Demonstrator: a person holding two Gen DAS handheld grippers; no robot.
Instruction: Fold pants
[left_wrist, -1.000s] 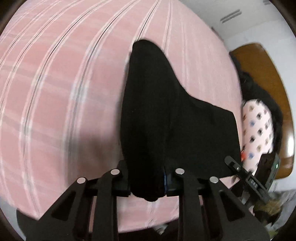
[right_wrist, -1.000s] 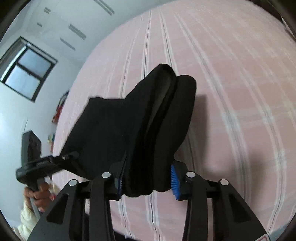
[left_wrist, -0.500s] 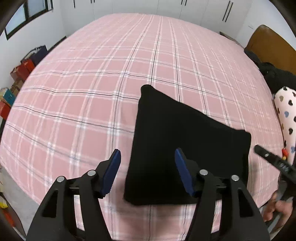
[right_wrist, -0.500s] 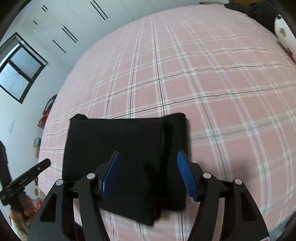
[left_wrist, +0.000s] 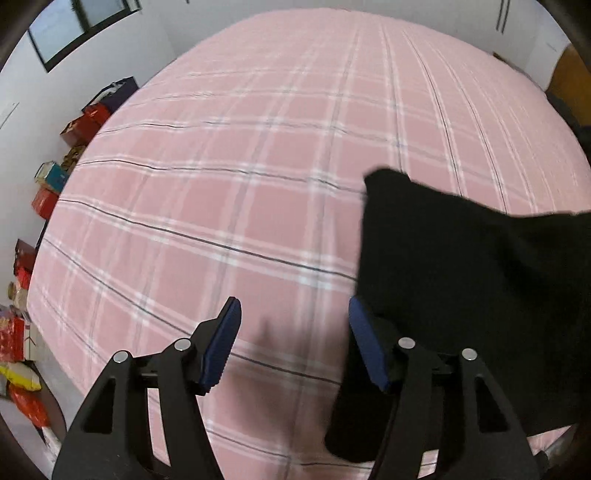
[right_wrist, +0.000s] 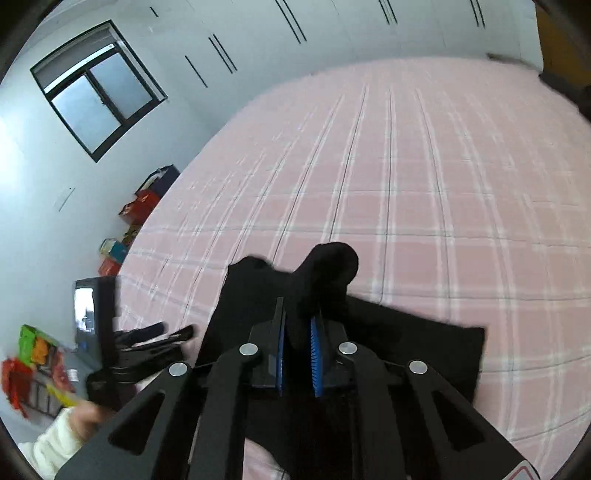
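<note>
Black pants (left_wrist: 461, 266) lie folded into a flat block on a pink plaid bed (left_wrist: 240, 177). In the left wrist view they fill the right side. My left gripper (left_wrist: 295, 343) is open and empty, over bare sheet just left of the pants' edge. My right gripper (right_wrist: 297, 343) is shut on a bunched fold of the pants (right_wrist: 325, 280), which rises between the blue pads; the rest of the garment (right_wrist: 424, 343) stays flat beneath. The left gripper also shows in the right wrist view (right_wrist: 147, 343), at the left.
Coloured boxes (left_wrist: 55, 177) line the floor beside the bed's left edge, below a window (right_wrist: 96, 88). White wardrobe doors (right_wrist: 332, 29) stand beyond the bed. A brown headboard (left_wrist: 569, 81) is at the far right.
A second ago both grippers held the pants up. They set them down flat and opened. Now the left has moved left off the pants, and the right has shut on a fold.
</note>
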